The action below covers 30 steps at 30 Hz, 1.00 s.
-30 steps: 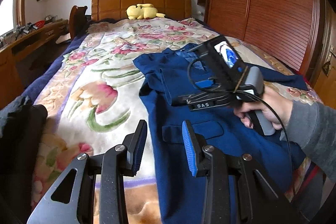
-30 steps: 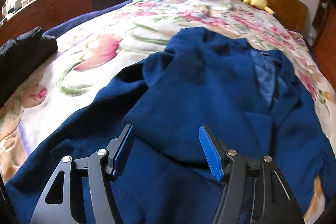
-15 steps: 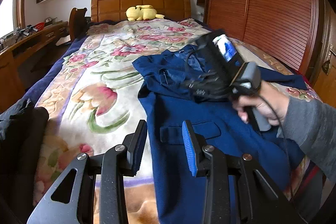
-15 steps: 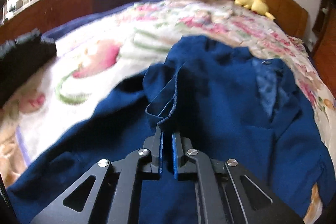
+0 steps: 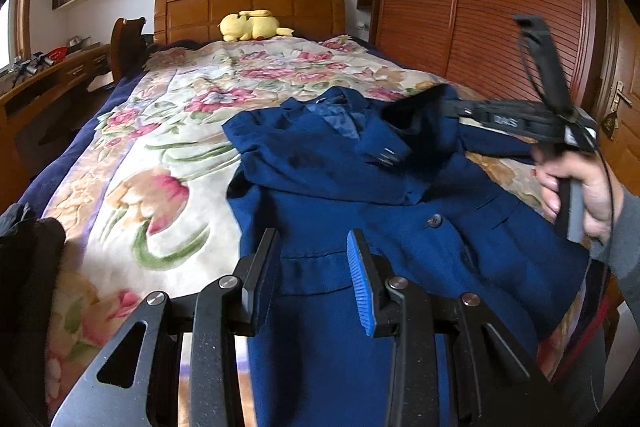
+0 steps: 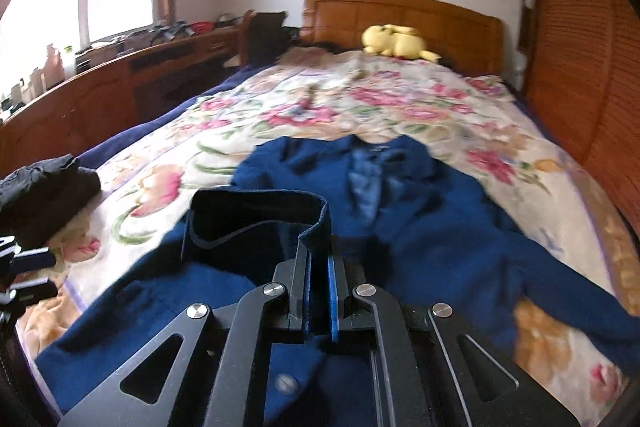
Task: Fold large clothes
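Ahead of left gripper [image 5: 314, 277]: jaws spread, empty; blue jacket [image 5: 360, 187] flat on floral bedspread [image 5: 168, 155] beyond them.
Right of it: right hand [image 5: 576, 187] lifting sleeve.
Right gripper [image 6: 319, 291]: pressed together, pinching sleeve cuff [image 6: 260, 215], raised above jacket.

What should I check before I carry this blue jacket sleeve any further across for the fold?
1. Right tongs shut on the sleeve cuff: ok.
2. Cuff lifted off the blue jacket: ok.
3. Left tongs free, nothing between the pads: ok.
4. Jacket body flat on the floral bedspread: not ok, rumpled near the collar.
5. Black clothes apart from the jacket: ok.
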Available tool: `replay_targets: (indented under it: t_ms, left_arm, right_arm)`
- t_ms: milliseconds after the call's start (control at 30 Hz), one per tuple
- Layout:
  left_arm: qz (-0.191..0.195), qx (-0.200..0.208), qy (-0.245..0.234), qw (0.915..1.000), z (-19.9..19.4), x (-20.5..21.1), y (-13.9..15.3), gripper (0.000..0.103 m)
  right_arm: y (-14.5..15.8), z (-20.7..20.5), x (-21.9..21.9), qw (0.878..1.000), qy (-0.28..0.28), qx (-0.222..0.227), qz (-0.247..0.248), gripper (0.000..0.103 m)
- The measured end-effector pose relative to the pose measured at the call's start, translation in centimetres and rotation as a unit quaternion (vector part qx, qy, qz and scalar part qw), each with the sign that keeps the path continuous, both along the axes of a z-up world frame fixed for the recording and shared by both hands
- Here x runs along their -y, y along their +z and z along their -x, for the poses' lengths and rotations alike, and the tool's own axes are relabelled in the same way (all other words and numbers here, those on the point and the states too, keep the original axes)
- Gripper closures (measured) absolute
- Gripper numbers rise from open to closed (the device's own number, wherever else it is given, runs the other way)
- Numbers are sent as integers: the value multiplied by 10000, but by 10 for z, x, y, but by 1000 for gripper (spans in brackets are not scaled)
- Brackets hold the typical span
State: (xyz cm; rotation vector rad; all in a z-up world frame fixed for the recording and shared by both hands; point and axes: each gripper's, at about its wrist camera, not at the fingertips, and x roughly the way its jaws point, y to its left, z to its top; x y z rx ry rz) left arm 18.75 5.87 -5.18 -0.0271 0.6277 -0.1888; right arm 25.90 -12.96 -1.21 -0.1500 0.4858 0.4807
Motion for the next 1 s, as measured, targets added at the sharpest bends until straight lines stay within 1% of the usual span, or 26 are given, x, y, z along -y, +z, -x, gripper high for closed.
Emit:
replay_targets:
  t_ms: [100, 200, 233, 333, 433, 500, 567, 600, 633, 733, 833, 933, 1000]
  left_arm:
    - [54, 7, -55, 10000, -5, 7, 1, 67]
    - [74, 2, -82, 9999, -9, 11, 1, 67]
    - [89, -7, -101, 9999, -11, 13, 1, 67]
    - [84, -6, -158, 9998, -14, 18, 1, 67]
    - [51, -10, -207, 9998, -14, 22, 1, 67]
    - [17, -17, -218, 9998, -14, 22, 0, 67]
    - [1, -25, -223, 9997, -14, 23, 0, 67]
    - [10, -29, -219, 9998, -14, 23, 0, 67]
    - [15, -34, -212, 9998, -14, 23, -1, 67]
    - [14, -38, -206, 9998, -15, 23, -1, 67]
    - [6, -51, -204, 9998, -15, 23, -1, 67]
    - [-26, -78, -212, 9997, -16, 24, -3, 67]
    - [-31, -83, -210, 9997, -16, 24, -3, 67]
  right_arm:
    - [-6, 15, 23, 9997, -232, -80, 37, 97]
    - [-15, 29, 41, 9981, -549, -186, 186, 97]
    - [-16, 30, 45, 9974, -636, -282, 174, 97]
    - [-38, 35, 65, 9935, -823, -778, 138, 97]
    - [-60, 51, 71, 9910, -843, -959, 389, 96]
    - [-65, 59, 69, 9901, -837, -982, 552, 90]
    - [-63, 68, 64, 9908, -781, -867, 689, 81]
    - [-62, 73, 62, 9913, -738, -828, 709, 72]
    - [-60, 77, 60, 9918, -705, -788, 720, 60]
    - [-48, 84, 54, 9940, -570, -631, 683, 45]
    - [-47, 91, 46, 9960, -373, -491, 643, 40]
    - [-52, 91, 31, 9968, -2, -577, 548, 39]
    - [-55, 88, 20, 9963, 119, -611, 591, 39]
